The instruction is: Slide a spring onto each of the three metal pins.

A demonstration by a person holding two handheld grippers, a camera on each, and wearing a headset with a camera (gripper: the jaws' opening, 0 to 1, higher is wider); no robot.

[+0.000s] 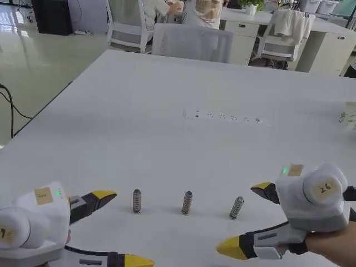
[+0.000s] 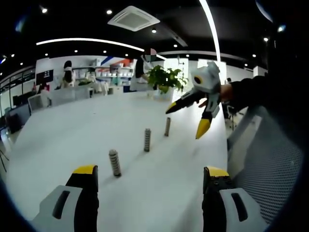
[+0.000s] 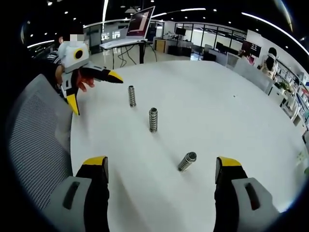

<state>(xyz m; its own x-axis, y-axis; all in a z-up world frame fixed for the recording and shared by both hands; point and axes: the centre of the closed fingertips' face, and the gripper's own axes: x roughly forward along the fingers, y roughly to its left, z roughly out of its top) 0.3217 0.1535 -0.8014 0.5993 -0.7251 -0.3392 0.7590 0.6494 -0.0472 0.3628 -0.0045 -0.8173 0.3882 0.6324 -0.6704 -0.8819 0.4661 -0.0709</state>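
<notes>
Your left gripper (image 1: pixel 129 227) and right gripper (image 1: pixel 236 216) spread, empty, flanking three springs (image 1: pixel 187 203) on table (image 1: pixel 167 139); pins likely inside, hidden; task looks finished.

Three coil springs (image 1: pixel 137 201) (image 1: pixel 187 203) (image 1: pixel 237 207), two yellow-tipped grippers (image 1: pixel 132 227) (image 1: pixel 236 216), one white table (image 1: pixel 167 89), one socket strip (image 1: pixel 222 117)

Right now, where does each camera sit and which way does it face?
Head view: on the person's head, looking forward and down at the table and three springs; left gripper and right gripper show at the bottom.
Left gripper view: on the left gripper, looking between its open jaws along the springs toward the right gripper.
Right gripper view: on the right gripper, facing back along the row between its open jaws.
Shared: both gripper views see the springs from opposite ends.
</notes>
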